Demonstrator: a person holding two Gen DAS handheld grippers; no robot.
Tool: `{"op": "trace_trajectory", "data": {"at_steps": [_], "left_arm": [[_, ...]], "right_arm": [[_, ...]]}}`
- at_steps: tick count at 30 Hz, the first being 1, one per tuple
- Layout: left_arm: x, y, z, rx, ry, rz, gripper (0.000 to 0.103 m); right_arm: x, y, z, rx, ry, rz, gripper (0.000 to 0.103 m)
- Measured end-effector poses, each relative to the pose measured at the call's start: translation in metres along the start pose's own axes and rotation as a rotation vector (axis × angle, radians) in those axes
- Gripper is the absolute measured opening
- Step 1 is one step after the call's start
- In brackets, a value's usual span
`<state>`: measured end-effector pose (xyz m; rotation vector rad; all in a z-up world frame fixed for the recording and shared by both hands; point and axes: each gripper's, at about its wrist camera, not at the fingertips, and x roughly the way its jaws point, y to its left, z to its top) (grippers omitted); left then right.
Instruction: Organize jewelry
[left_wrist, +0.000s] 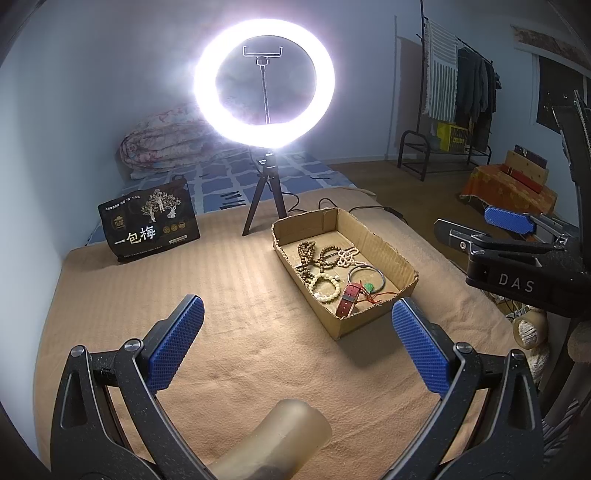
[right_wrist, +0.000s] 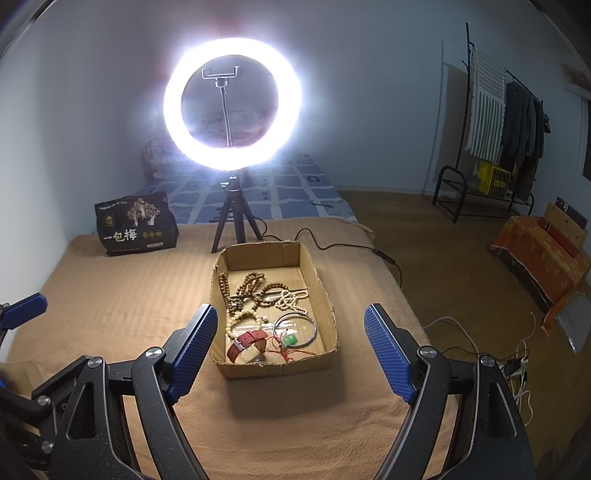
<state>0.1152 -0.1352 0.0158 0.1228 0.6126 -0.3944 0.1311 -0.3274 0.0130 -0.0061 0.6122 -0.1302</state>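
A shallow cardboard box (left_wrist: 400, 266) (right_wrist: 320, 291) sits on a tan blanket. In it lie brown bead strands (right_wrist: 247, 284), a cream bead bracelet (right_wrist: 236, 321), a pale bead string (right_wrist: 293, 297), a metal bangle (right_wrist: 313, 325), a red watch strap (right_wrist: 247, 341) and a green pendant on red cord (right_wrist: 290, 339). My left gripper (left_wrist: 297, 343) is open and empty, low over the blanket to the left of the box. My right gripper (right_wrist: 291, 349) is open and empty, just in front of the box. One right finger (left_wrist: 509, 219) shows in the left wrist view.
A lit ring light on a tripod (right_wrist: 232, 107) stands behind the box, its cable (right_wrist: 332, 243) trailing right. A black printed bag (right_wrist: 136, 225) stands at the back left. A translucent tube (left_wrist: 280, 439) lies under the left gripper. Floor, clothes rack (right_wrist: 498, 122) and cables lie to the right.
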Motion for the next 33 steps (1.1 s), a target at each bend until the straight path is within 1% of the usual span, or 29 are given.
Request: {"op": "trace_trajectory", "data": {"at_steps": [26, 33], "left_arm": [[-0.0006, 0.0025, -0.0006, -0.001, -0.005, 0.006, 0.103], [-0.0058, 0.0031, -0.0034, 0.009, -0.044, 0.036, 0.103]], "right_arm": [[0.0013, 0.0017, -0.0024, -0.009, 0.01, 0.002, 0.082], [0.0029, 0.0015, -0.0034, -0.008, 0.019, 0.003, 0.082]]}}
